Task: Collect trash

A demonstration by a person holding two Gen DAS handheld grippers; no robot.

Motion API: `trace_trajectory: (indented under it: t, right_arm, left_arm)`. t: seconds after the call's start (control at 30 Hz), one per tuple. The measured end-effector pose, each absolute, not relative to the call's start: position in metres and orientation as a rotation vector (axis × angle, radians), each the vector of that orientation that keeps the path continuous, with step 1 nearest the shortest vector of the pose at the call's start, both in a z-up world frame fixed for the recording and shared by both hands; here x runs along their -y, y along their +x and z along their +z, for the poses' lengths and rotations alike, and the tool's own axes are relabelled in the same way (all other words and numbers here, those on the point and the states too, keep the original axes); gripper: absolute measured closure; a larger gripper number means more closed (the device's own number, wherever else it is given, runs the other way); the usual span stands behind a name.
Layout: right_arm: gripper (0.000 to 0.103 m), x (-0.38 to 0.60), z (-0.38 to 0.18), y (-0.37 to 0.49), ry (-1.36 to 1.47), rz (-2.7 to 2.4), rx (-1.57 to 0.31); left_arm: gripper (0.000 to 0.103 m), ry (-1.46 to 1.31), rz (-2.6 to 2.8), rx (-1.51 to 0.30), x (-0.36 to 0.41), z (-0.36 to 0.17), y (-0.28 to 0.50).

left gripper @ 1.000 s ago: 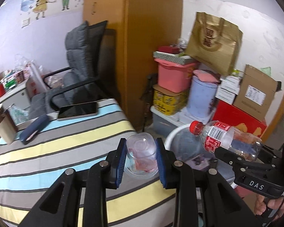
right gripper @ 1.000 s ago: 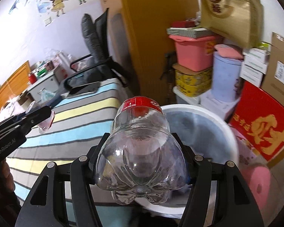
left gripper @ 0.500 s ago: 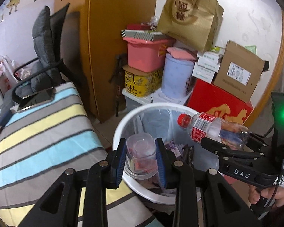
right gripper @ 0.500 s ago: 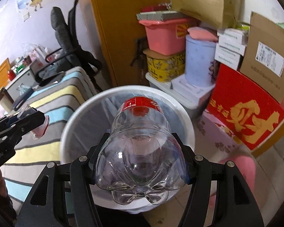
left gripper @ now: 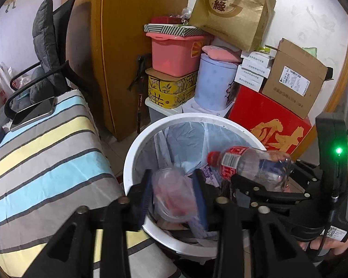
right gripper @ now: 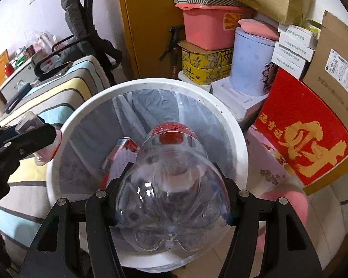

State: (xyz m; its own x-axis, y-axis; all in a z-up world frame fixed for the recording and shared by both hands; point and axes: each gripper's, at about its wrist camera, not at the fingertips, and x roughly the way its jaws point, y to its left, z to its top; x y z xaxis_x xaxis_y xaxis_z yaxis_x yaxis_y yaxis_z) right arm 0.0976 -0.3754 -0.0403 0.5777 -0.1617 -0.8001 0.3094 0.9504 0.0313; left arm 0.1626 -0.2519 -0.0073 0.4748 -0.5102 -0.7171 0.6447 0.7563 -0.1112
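Hovering over one white bin (left gripper: 136,148), already holding scraps, both grippers bring the last loads — nothing dropped yet. Right gripper (right gripper: 171,199) clamps one bottle (right gripper: 174,185), at 3 o'clock of the cup. Left gripper (left gripper: 174,199), jaws just opening, lets one cup (left gripper: 171,194) slip, blurred, between its pads.

Soft, even indoor light; dark fisheye vignette and bent edges in both views. The plastic cup (left gripper: 171,192) is motion-blurred; small glints on the bottle (right gripper: 171,199).
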Motion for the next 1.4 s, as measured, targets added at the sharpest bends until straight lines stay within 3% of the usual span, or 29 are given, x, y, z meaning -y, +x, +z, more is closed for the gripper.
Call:
trace_trajectory:
  t: [0.8,1.4]
  right_arm:
    - [0.034,0.359,-0.004,0.061,0.220,-0.300,-0.746]
    - [0.034,0.298,0.010,-0.005,0.151,-0.341,-0.582]
  left_arm:
    - [0.033,0.093,-0.635,-0.736,0.205,0.016,0.141]
    - [0.031,0.115,-0.474,-0.568,0.147,0.025,0.060]
